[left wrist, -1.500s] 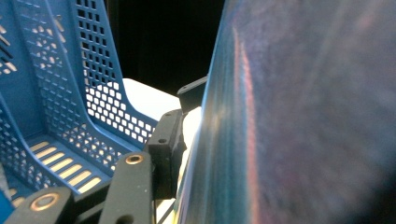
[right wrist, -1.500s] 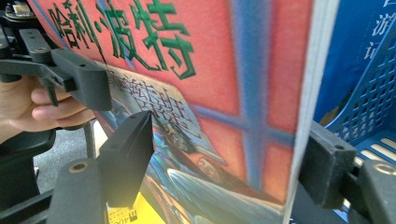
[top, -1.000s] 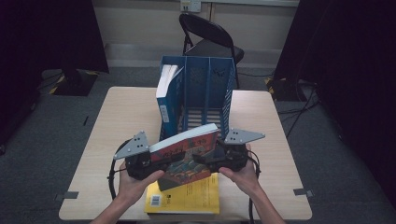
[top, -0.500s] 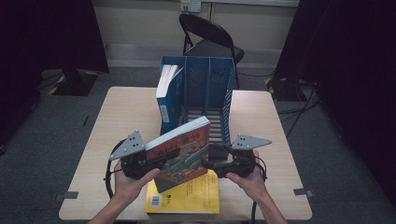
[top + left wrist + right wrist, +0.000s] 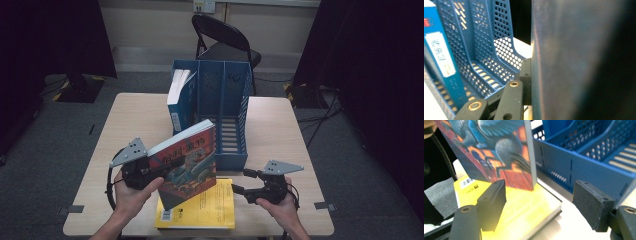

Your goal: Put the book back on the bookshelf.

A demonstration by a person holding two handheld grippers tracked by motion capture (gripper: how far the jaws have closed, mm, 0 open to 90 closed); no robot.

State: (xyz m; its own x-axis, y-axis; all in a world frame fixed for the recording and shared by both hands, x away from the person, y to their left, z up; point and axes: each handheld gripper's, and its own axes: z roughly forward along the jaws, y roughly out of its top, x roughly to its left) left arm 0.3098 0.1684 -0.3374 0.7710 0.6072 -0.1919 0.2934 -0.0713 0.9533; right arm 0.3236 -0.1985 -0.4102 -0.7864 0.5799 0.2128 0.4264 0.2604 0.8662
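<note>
The left gripper [image 5: 150,170] clamped its fingers on the red illustrated book [image 5: 187,162], held tilted above the yellow book [image 5: 210,210] at the tabletop's [image 5: 125,125] near edge, before the blue file rack [image 5: 220,100]. The right gripper [image 5: 240,182], just right, stood wide open and empty.

Glossy-covered paper book [image 5: 189,162], perforated plastic rack [image 5: 227,107]
</note>
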